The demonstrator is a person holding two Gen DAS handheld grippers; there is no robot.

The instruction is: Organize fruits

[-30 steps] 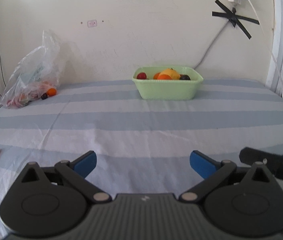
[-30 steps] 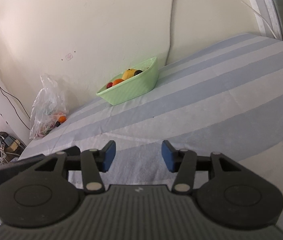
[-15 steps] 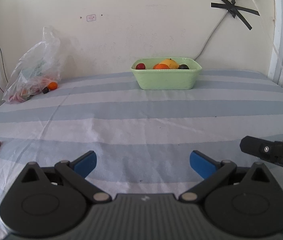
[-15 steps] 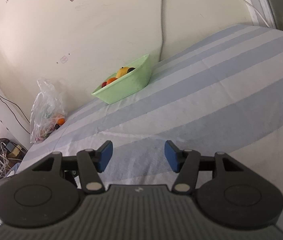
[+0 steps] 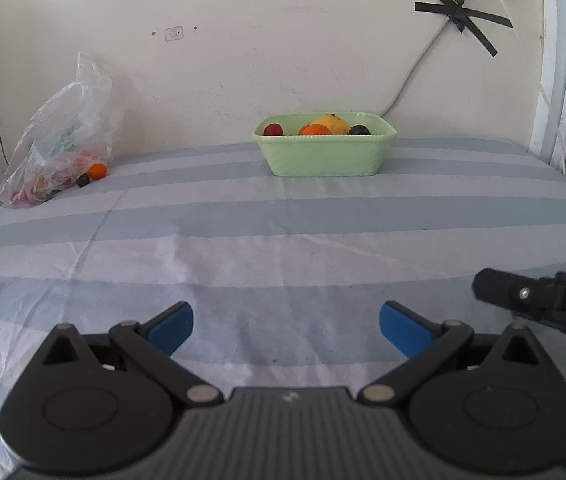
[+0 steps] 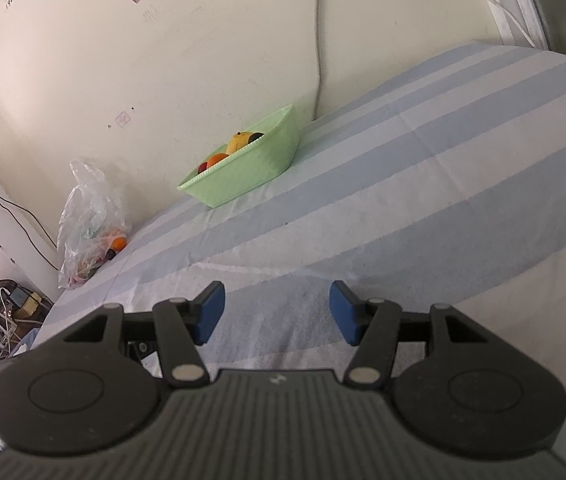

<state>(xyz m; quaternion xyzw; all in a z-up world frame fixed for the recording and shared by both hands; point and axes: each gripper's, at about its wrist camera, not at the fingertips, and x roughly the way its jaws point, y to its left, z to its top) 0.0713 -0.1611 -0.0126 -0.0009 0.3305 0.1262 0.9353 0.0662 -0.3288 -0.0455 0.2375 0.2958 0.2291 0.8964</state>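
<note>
A pale green basket (image 5: 325, 156) holding a yellow, an orange, a red and a dark fruit sits by the far wall on the striped cloth (image 5: 283, 240). The left gripper (image 5: 286, 326) and right gripper (image 6: 277, 314) hover with jaws spread, the right's having just widened, nothing between them.

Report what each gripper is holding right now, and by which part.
Nothing is held. The left gripper and right gripper both stand open over bare striped cloth.

Looks like somebody's home, probably a spare room. A blue-and-white striped cloth (image 5: 283, 216) covers the table, pushed up against a scuffed cream wall (image 5: 243, 40). A cable (image 5: 415, 72) is taped up far right, and a crumpled plastic bag (image 5: 59, 144) slumps far left, with a tangle of chargers (image 6: 15, 304) beside the table.
</note>
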